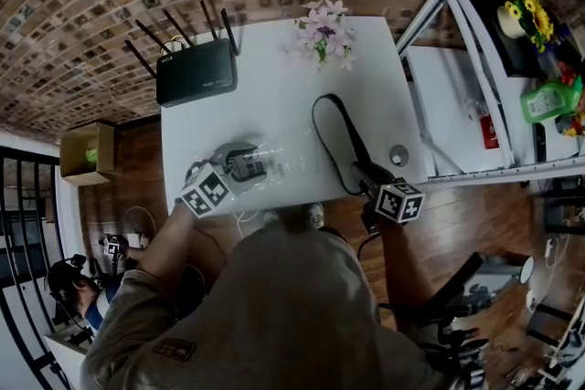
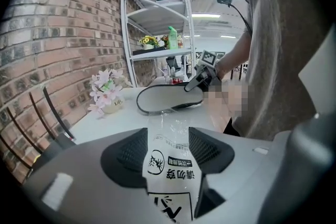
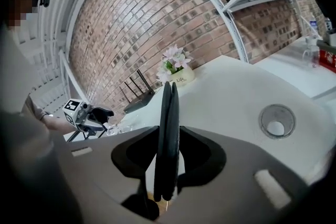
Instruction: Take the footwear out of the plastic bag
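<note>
Footwear (image 1: pixel 355 142), flat and black, lies clear of the plastic bag (image 1: pixel 285 162). It stretches from the right tongs (image 1: pixel 368 176), near the lower edge of the counter (image 1: pixel 274 41), up toward the middle of the frame. The right tongs are closed on its near end, with the two thin soles standing on edge between the pads (whether the far end rests on the counter I cannot tell).

At lower left, the left tongs (image 1: pixel 245 164) grip the bag's printed end, which fills the gap between their pads. The clear remainder of the bag trails rightward along the counter's lower edge.

Above both tongs the counter is a wide bare band, reaching to the router (image 1: pixel 196 71) at upper left and the flowers (image 1: pixel 324 34) at top centre. A round cable hole (image 1: pixel 398 155) sits near the counter's right edge, and the white shelf unit (image 1: pixel 448 96) stands just beside that edge.
</note>
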{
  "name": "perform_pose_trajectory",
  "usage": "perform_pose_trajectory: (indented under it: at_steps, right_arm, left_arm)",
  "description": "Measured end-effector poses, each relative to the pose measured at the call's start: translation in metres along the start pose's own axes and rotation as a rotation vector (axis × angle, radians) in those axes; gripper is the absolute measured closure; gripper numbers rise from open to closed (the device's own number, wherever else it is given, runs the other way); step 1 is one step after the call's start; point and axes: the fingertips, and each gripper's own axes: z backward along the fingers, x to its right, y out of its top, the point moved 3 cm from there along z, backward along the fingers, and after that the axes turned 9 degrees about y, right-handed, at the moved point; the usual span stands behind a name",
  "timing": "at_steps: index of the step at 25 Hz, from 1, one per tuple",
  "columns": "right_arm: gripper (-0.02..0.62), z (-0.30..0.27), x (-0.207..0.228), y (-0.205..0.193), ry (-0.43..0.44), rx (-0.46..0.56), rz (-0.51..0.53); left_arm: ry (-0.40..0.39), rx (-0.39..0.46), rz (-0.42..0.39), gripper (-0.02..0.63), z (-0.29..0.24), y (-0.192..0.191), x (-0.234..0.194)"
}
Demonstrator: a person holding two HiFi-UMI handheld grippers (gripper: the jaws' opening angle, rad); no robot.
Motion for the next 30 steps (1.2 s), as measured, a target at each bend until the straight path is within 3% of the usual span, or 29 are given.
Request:
perform_pose_trajectory:
  at_steps: [3,8,19,26,30]
  right_arm:
    - [0.459,-0.007,-0.004,-0.004,0.011,0.002,-0.029]
    - [0.405,-0.007,0.01,-0.011,-0.059,-0.01,-0.041]
    - [0.233,0.003,0.03,-0.018,-0.258,-0.126,0.102]
    - [0.225,0.014,0.026,-0.007,-0.286,-0.093,0.149]
    - [0.272,0.017,0.006,0.001,-0.267,-0.051,0.201]
  left_arm:
    - [-0.01,0.004,-0.002,0.364,-0.002,0.001,0.004]
    - [-0.016,0.002,-0.001,0.365,-0.002,0.0,0.007]
    - [-0.008,0.019,0.027,0.365,-0.001,0.002,0.005]
    - [0.002,0.057,0.094,0.365,0.001,0.003,0.008]
    - [0.01,0.081,0.122,0.365,0.006,0.002,0.012]
